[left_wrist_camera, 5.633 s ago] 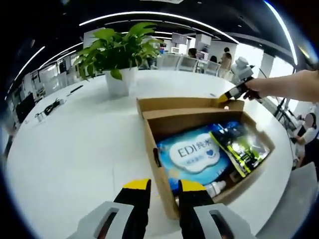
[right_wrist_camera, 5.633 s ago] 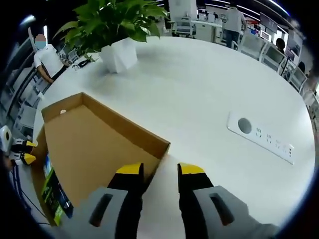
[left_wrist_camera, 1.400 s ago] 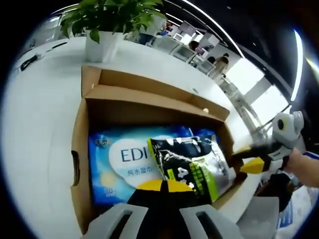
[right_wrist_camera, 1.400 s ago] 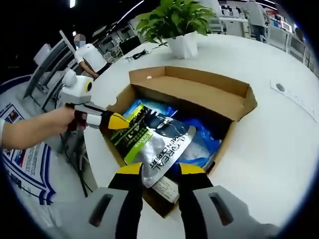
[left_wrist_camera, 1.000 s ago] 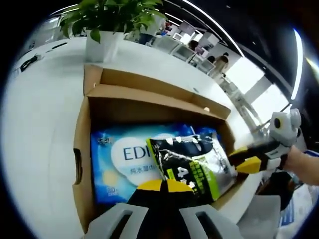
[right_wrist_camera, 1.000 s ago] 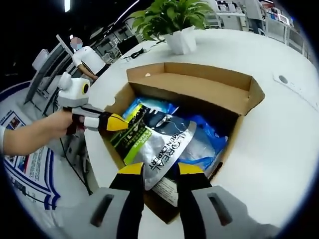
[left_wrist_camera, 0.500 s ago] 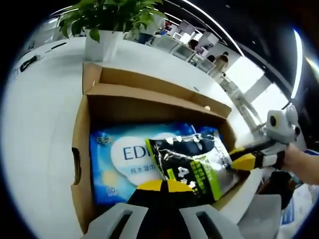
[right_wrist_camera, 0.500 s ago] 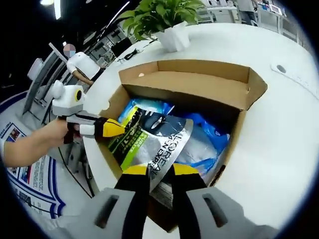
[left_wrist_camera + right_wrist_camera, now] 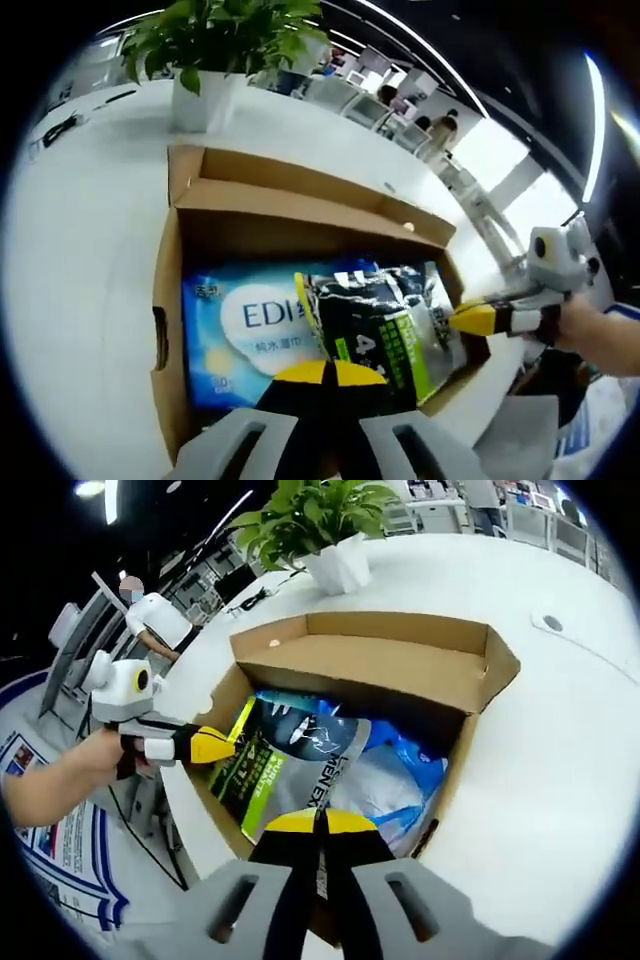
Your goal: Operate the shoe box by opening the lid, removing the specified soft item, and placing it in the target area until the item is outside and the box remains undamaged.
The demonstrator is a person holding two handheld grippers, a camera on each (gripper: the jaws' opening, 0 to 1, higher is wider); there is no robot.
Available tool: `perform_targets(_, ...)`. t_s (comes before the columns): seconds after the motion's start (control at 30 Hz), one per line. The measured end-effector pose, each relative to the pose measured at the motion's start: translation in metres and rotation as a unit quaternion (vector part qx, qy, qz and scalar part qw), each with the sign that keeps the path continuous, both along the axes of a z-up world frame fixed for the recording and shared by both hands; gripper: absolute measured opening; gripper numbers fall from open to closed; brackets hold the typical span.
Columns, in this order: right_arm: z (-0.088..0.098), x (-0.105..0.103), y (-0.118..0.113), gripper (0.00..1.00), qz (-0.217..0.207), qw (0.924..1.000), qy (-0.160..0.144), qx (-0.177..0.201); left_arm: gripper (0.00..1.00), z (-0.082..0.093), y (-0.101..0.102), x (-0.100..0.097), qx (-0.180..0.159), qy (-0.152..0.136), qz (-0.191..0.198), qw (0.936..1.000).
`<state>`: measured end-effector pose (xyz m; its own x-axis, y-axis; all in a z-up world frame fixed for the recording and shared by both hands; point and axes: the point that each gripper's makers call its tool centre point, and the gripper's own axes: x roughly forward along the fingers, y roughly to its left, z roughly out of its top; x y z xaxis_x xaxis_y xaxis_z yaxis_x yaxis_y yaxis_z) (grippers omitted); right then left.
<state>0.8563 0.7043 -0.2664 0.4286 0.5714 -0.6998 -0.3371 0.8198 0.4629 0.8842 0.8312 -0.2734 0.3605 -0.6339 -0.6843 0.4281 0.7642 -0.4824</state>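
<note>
Since a second ago the right claw had pinched the silver-green pouch in the shoe box; left claw also gripped it.

Left gripper: grey moulded jaw bodies, black inner arms, yellow tips. Right gripper: identical; white handle housing, white bands behind yellow tips.

Right gripper: jaws closed on near edge of green/silver pouch inside open cardboard box. Blue pack lies under pouch. Left gripper at box's left wall, tips touching pouch. Potted plant beyond, on white table.
</note>
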Motion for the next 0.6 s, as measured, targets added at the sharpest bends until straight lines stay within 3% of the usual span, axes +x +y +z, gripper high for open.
perform_targets(0.6, 0.031, -0.004, -0.022, 0.00, -0.017, 0.9995, -0.025, 0.006, 0.00, 0.033, -0.022, -0.007, 0.000, -0.022, -0.013, 0.9997)
